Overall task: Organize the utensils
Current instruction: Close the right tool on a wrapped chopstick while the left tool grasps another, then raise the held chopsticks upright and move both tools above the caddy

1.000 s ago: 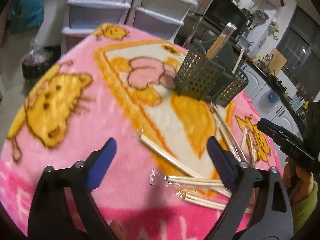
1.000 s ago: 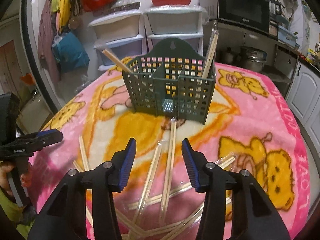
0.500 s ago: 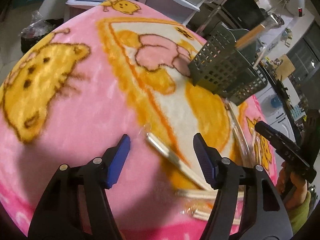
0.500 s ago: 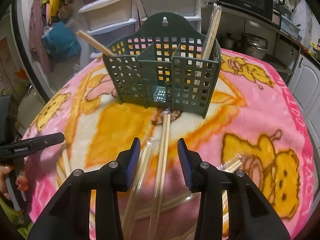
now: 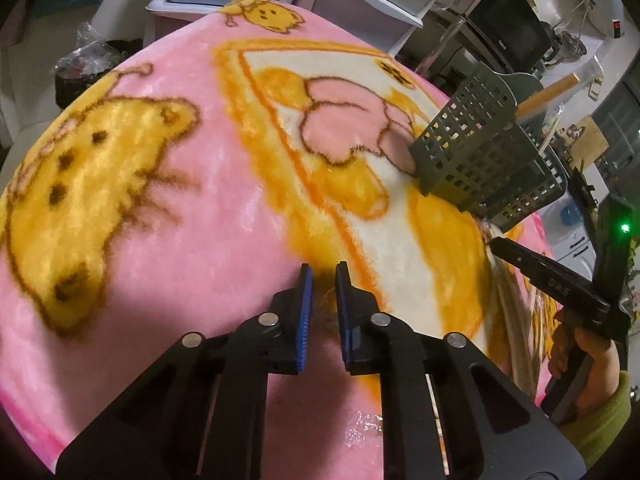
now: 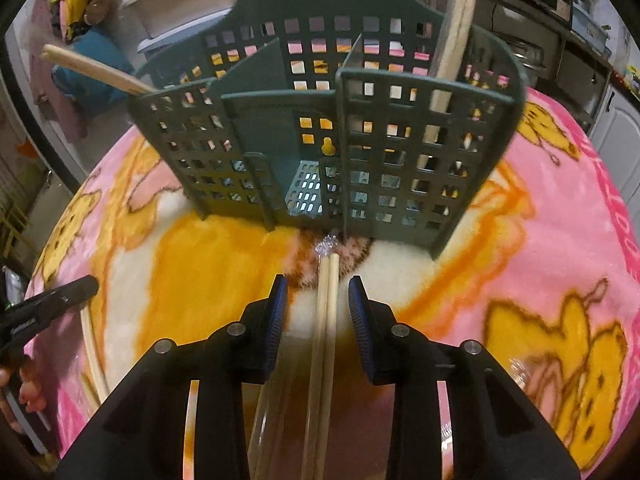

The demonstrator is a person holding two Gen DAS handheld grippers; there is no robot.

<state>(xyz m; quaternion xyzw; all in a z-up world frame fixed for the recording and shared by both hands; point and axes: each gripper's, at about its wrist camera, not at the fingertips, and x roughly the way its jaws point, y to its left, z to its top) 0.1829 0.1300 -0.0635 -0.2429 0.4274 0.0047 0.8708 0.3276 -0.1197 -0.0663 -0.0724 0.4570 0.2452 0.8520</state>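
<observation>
My right tongs straddle wrapped chopsticks, unclenched; left tongs nearly closed, grasp unclear; opposite tool reads "DAS".

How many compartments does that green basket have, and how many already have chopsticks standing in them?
3 compartments in the green basket. 2 hold chopsticks: one pair leans out of the left one, another stands in the right one. The middle looks empty, though its floor is partly hidden.

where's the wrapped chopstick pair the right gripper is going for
In the right wrist view, the wrapped chopstick pair lies on the pink blanket between the open right gripper fingers, its tip just short of the green basket.
</observation>
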